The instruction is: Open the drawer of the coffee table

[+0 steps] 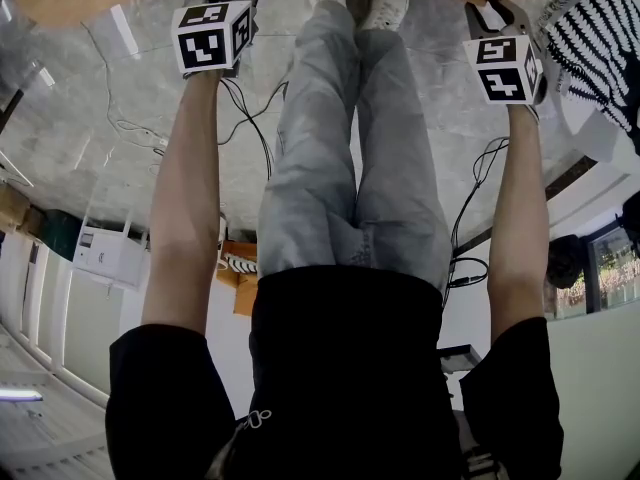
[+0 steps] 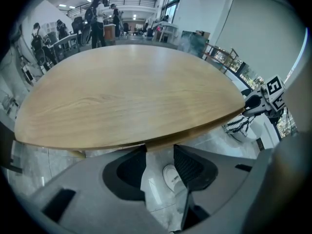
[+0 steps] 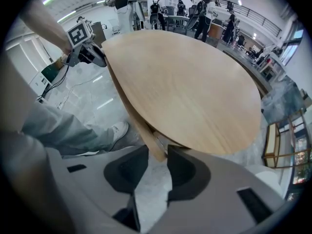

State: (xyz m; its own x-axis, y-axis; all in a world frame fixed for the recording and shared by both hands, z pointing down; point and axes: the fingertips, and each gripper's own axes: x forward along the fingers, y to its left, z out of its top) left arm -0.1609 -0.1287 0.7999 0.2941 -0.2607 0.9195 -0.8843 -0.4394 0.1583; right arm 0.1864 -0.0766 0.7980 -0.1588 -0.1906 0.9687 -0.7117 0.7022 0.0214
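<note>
Now, your left gripper (image 2: 160, 150) jaws apart at the oval wooden tabletop (image 2: 131, 96) rim, your right gripper (image 3: 157, 152) closing round the drawer front (image 3: 134, 113), not yet pressing, grey marble floor (image 3: 92, 96) below

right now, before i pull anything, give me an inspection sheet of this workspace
surface: table top, pale wood, bare
job's things: drawer front, wood panel under the top; how far out, unclear
clutter: striped black-and-white fabric beside the table
grippers: left gripper open at the table rim, nothing gripped; right gripper closing, drawer front's edge between its jaws, not yet pinched
cables: black cables trailing over the floor by the person's legs
surroundings: grey floor; people standing beyond the table
</note>
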